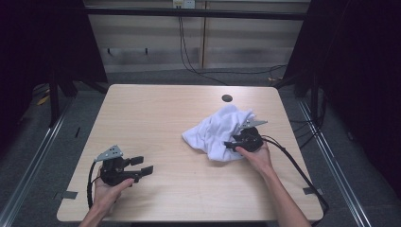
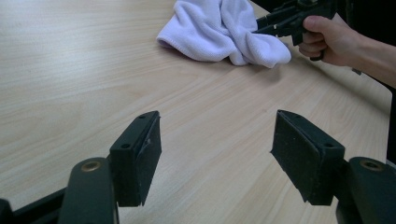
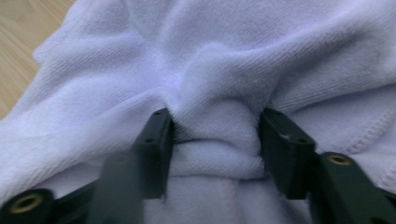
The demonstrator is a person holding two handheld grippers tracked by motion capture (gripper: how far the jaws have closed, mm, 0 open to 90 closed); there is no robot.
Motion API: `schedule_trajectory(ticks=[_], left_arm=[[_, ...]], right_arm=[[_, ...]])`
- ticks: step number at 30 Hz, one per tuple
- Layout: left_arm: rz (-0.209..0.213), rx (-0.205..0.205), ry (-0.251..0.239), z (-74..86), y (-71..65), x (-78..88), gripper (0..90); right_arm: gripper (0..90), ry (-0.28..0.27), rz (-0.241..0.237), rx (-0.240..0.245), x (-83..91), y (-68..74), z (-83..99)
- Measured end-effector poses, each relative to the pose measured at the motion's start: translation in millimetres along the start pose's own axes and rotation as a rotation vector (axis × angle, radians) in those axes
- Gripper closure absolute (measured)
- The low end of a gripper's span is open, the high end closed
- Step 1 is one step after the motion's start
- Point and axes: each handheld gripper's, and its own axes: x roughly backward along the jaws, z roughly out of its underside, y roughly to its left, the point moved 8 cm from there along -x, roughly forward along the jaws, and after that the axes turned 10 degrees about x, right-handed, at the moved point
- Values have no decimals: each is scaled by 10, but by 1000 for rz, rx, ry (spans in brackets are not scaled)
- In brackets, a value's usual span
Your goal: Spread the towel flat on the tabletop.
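A crumpled white towel (image 1: 215, 130) lies on the right half of the wooden table (image 1: 161, 109). My right gripper (image 1: 228, 145) comes at the towel's near right edge, and in the right gripper view its pads squeeze a bunched fold of the towel (image 3: 210, 70) between them (image 3: 215, 149). My left gripper (image 1: 142, 165) rests low over the front left of the table with its jaws wide apart and nothing between them (image 2: 215, 154). From the left gripper view, the towel (image 2: 219, 28) sits far across the table with the right gripper (image 2: 266, 25) biting into it.
A small dark round hole (image 1: 227, 98) is set in the tabletop behind the towel. Black cables (image 1: 293, 161) trail from the right gripper over the table's right edge. Dark curtains stand on both sides, and a wall with cables runs behind.
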Motion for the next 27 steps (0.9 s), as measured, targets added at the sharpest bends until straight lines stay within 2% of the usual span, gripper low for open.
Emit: schedule_trajectory(ticks=[2,5,7,10,12,13,14,16,17,18,20,21,23,25,26,27], left_arm=[[-37,1,-15,-19,7,-2,334],[-27,-2,-22,-35,-32,-11,344],[-11,-9,-10,-32,-84,-46,368],[21,-25,9,-29,-206,-134,411],[60,-58,46,-6,-326,-214,475],[88,-96,57,0,-415,-252,558],[92,-108,61,-6,-472,-282,596],[108,-133,42,-42,-564,-310,627],[129,-134,44,-70,-615,-345,646],[132,-136,45,-88,-629,-388,646],[124,-114,56,-106,-627,-529,622],[124,-109,79,-97,-632,-615,586],[91,-104,113,-75,-635,-776,499],[81,-66,137,-41,-647,-949,357],[50,-74,153,-8,-647,-1039,354],[38,-102,177,35,-651,-1086,392]], right_arm=[[627,-10,-24,-3,17,77,11],[686,0,-64,1,71,204,29],[691,-9,-76,-5,102,315,62],[692,-12,-136,27,173,578,119],[689,-18,-178,22,226,733,162],[672,-21,-183,37,259,817,188],[626,-16,-185,45,314,913,207],[523,-31,-201,41,473,1006,189],[488,-41,-206,36,538,1015,192],[469,-50,-197,29,650,1007,226],[463,-52,-147,42,814,941,349],[462,-53,-135,22,884,904,422],[462,-59,-106,0,1002,845,534],[475,-88,-86,-39,1139,801,588],[488,-109,-67,-53,1201,792,600],[489,-133,-72,-91,1263,822,621]])
